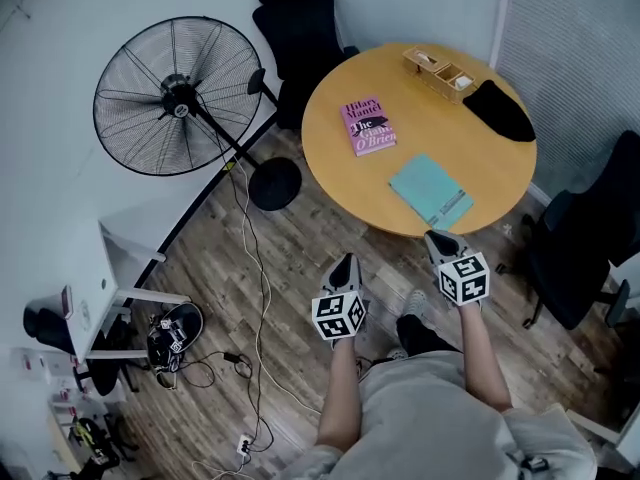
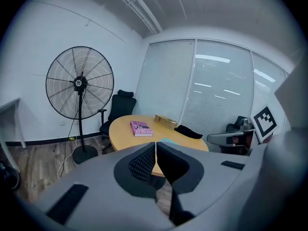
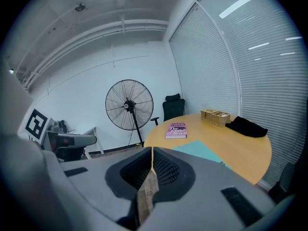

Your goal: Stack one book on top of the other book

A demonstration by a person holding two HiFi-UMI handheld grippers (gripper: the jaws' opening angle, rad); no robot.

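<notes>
A pink book (image 1: 368,125) lies on the left part of the round wooden table (image 1: 480,158). A teal book (image 1: 431,191) lies apart from it, near the table's front edge. Both grippers hover short of the table over the floor. My left gripper (image 1: 345,261) is shut and empty, off the table's front-left edge. My right gripper (image 1: 437,238) is shut and empty, its tip just before the teal book. In the left gripper view the pink book (image 2: 141,128) shows beyond the shut jaws. The right gripper view shows the pink book (image 3: 176,129) and the teal book (image 3: 199,151).
A wooden tray box (image 1: 440,72) and a black cloth (image 1: 498,109) sit at the table's far side. A large standing fan (image 1: 175,96) is left of the table, with cables (image 1: 250,298) on the floor. Black chairs (image 1: 300,28) stand behind and at the right (image 1: 585,238).
</notes>
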